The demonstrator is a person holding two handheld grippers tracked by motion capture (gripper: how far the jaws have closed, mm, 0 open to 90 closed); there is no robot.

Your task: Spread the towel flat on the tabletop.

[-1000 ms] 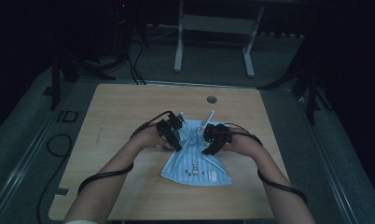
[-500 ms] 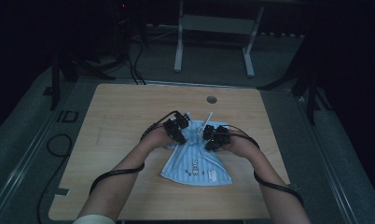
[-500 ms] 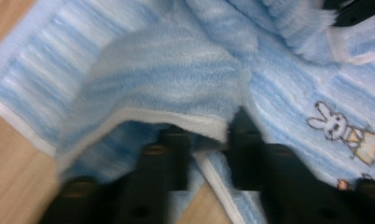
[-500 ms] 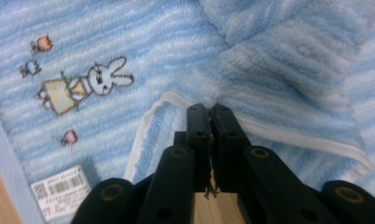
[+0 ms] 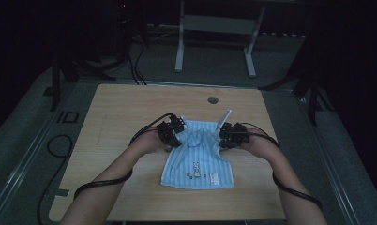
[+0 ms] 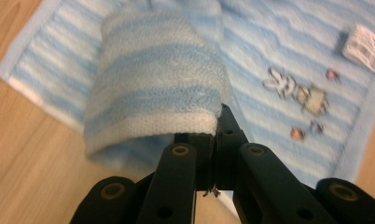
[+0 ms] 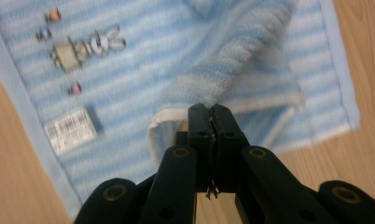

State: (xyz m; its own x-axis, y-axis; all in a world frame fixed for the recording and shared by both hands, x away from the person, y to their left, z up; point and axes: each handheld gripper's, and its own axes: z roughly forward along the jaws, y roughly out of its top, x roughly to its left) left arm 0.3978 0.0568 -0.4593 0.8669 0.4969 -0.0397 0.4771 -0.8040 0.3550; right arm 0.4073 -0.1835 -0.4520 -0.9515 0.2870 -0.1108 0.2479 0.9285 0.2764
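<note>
A light blue striped towel [image 5: 198,161] lies flat in the middle of the wooden table [image 5: 130,108], with a small embroidered rabbit [image 5: 194,174] near its front edge. My left gripper [image 5: 170,132] holds the towel's far left corner and my right gripper [image 5: 232,135] its far right corner. In the left gripper view the jaws have just closed: the left gripper [image 6: 217,121] is shut on the towel [image 6: 157,84], a fold of which drapes over the tips. In the right gripper view the right gripper [image 7: 212,112] is shut on the hem of the towel [image 7: 176,60].
A thin white strip [image 5: 224,119] sticks up just beyond the right gripper. A round hole [image 5: 213,100] is in the table near its far edge. Table legs [image 5: 179,42] and cables [image 5: 60,145] are on the dark floor around it. Bare wood surrounds the towel.
Both grippers have closed on the towel's far corners and lifted them slightly. The right gripper has moved to the right, and the towel's far edge is spread wider.
</note>
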